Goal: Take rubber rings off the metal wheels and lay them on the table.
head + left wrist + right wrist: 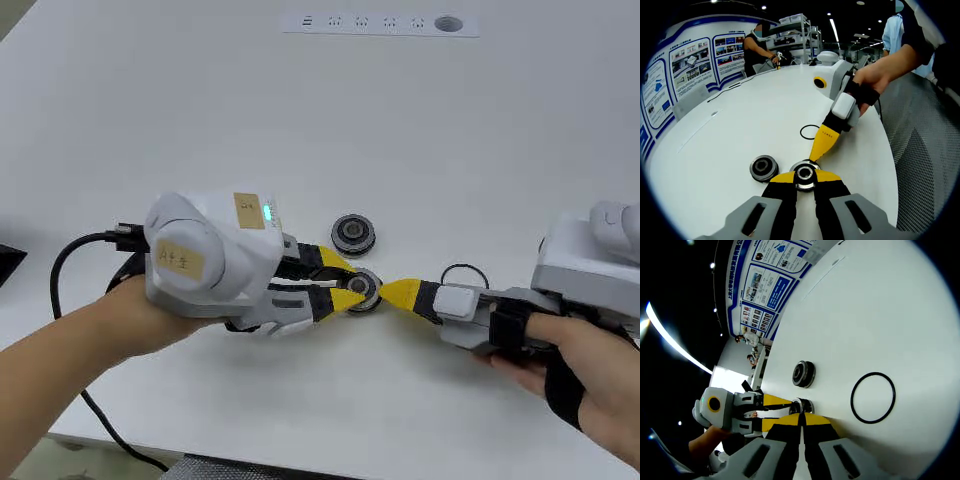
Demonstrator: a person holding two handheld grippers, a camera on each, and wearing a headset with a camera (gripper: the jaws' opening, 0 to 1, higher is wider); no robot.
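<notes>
- White tabletop (200, 130): smooth and bare around the gripped wheel, so a dropped wheel could roll away.
- Left gripper (345, 282): its yellow jaws pinch the gripped wheel from the person's left side. The pinch is only at the tips, so a sideways push could pop the wheel free.
- Right gripper (390, 292): jaws pressed together into one point, which touches the gripped wheel's right edge. The point could skid off the rim instead of catching any rubber.
- Gripped wheel (364, 290): low over the tabletop. I cannot tell whether its ring is on.
- Second wheel (353, 233): just beyond the gripped wheel, dark-rimmed. A slip could knock it.
- Loose rubber ring (873, 397): flat on the tabletop, right of the gripped wheel. The right gripper could drag it.
</notes>
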